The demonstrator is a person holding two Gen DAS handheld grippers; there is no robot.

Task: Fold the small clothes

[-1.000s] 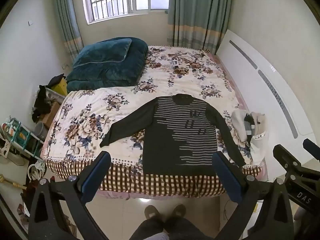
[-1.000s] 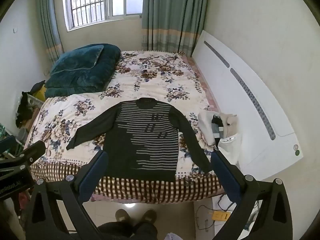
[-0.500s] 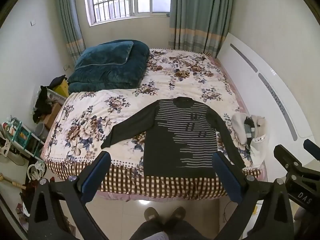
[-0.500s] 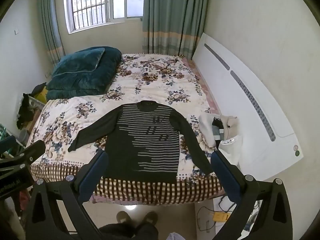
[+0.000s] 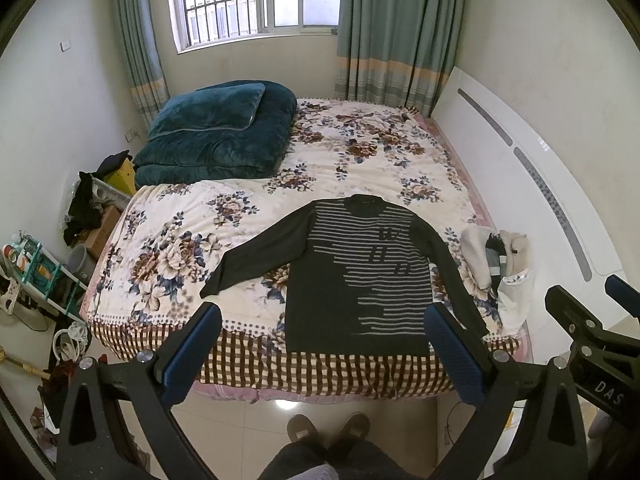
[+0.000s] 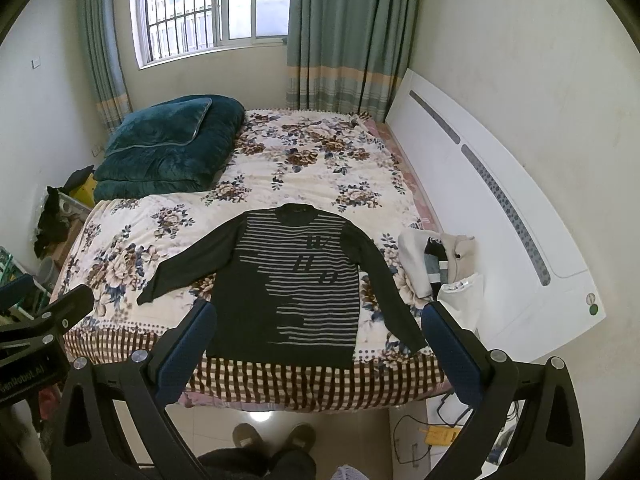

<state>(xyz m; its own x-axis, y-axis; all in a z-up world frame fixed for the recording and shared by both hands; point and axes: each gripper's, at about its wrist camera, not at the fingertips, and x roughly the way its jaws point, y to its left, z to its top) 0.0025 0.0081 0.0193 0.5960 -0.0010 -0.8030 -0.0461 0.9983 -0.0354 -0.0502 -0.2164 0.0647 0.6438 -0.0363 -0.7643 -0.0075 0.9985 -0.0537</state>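
A dark long-sleeved sweater with pale grey stripes (image 5: 360,276) lies flat, front up, near the foot edge of the bed with the floral cream cover (image 5: 360,152) — both sleeves spread outward, its hem at the brown checked border. The left tongs (image 5: 322,350) and right tongs (image 6: 316,350) hang above the floor short of the bed, each with its 2 blue-padded fingers (image 5: 192,354) wide apart, gripping nothing. A small heap of pale clothes (image 6: 438,264) sits just beside the sweater's right-hand sleeve.
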